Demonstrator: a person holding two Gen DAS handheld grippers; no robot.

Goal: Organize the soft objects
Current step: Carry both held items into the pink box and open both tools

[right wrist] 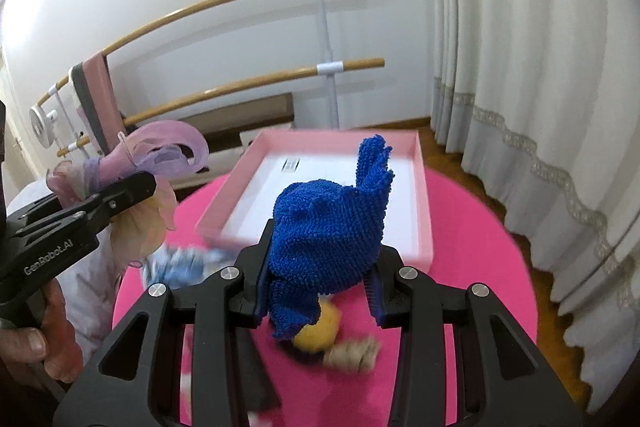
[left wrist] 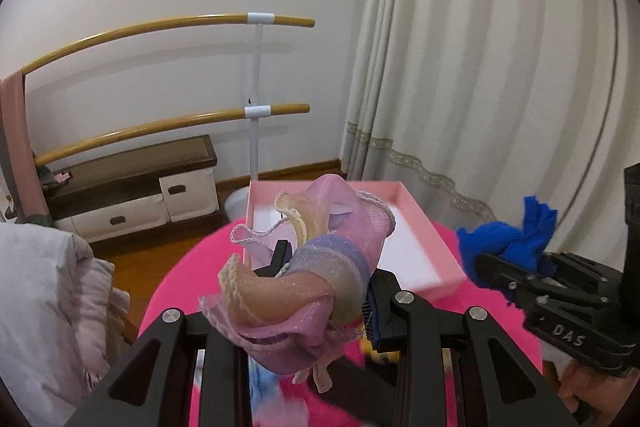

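Observation:
My left gripper [left wrist: 328,279] is shut on a pink and purple gauzy scrunchie [left wrist: 308,267] and holds it above the round pink table [left wrist: 480,331]. It also shows in the right wrist view [right wrist: 120,195] at the left. My right gripper [right wrist: 320,267] is shut on a blue knitted cloth [right wrist: 332,223], raised above the table; the cloth also shows in the left wrist view [left wrist: 516,243]. A shallow pink box [right wrist: 424,187] with a white floor lies just beyond both grippers. A yellow soft ball [right wrist: 320,331], a beige plush piece [right wrist: 352,353] and a blue-white cloth [right wrist: 188,263] lie on the table.
A ballet barre stand [left wrist: 256,107] and a low bench with drawers [left wrist: 132,187] stand by the far wall. Curtains [left wrist: 480,67] hang at the right. White and pink bedding [left wrist: 48,307] lies left of the table.

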